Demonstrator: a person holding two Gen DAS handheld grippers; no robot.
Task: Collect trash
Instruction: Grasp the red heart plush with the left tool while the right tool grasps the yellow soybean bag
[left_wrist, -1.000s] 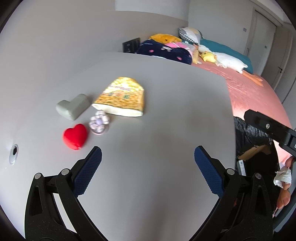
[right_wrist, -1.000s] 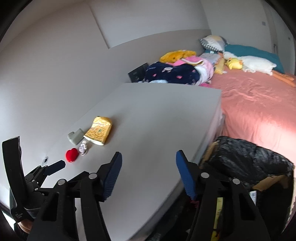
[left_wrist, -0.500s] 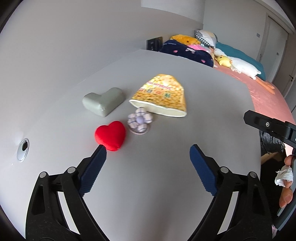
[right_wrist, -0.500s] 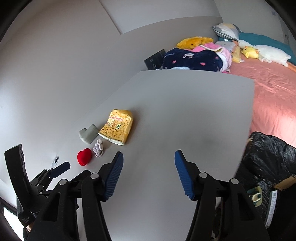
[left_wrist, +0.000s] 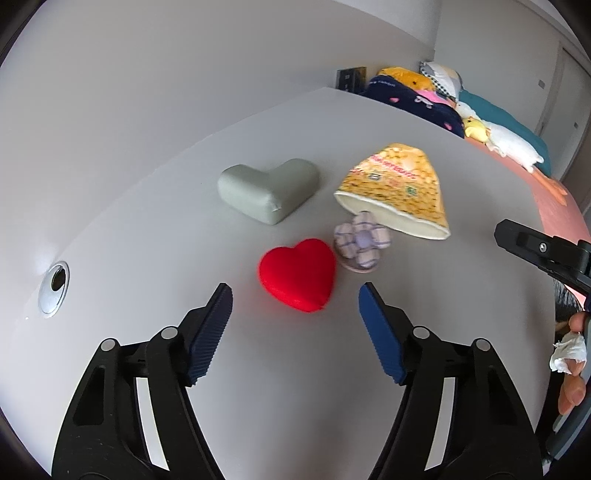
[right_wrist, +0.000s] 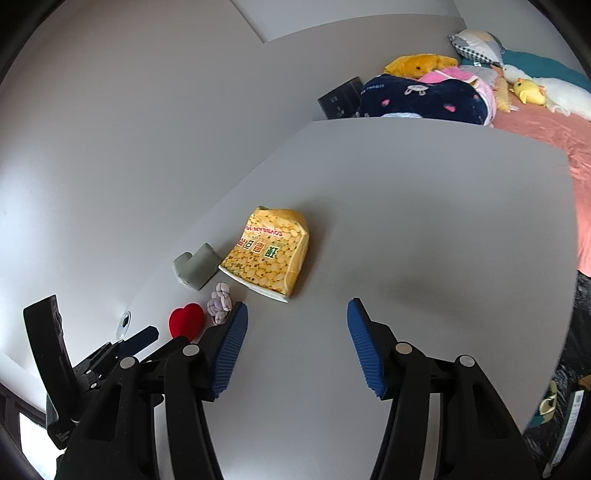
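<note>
- Grey tabletop (left_wrist: 424, 332) carried a small cluster of things along its wall side.
- The yellow snack bag (left_wrist: 397, 192) lay flat there, its open mouth turned toward a small purple checked flower (left_wrist: 362, 242), which sat just in front of it.
- A red heart cushion (left_wrist: 299, 275) lay right beside the flower, and a grey-green foam corner piece (left_wrist: 269, 192) sat behind the heart, near the bag.
- The left gripper (left_wrist: 295, 299) hovered low with its blue pads spread wide, the heart just ahead of the gap between them, untouched.
- The right gripper (right_wrist: 293, 314) was also spread and empty, above bare tabletop, with the bag ahead to its left.
- A pink bed (right_wrist: 546, 125) with soft toys lay beyond.
</note>
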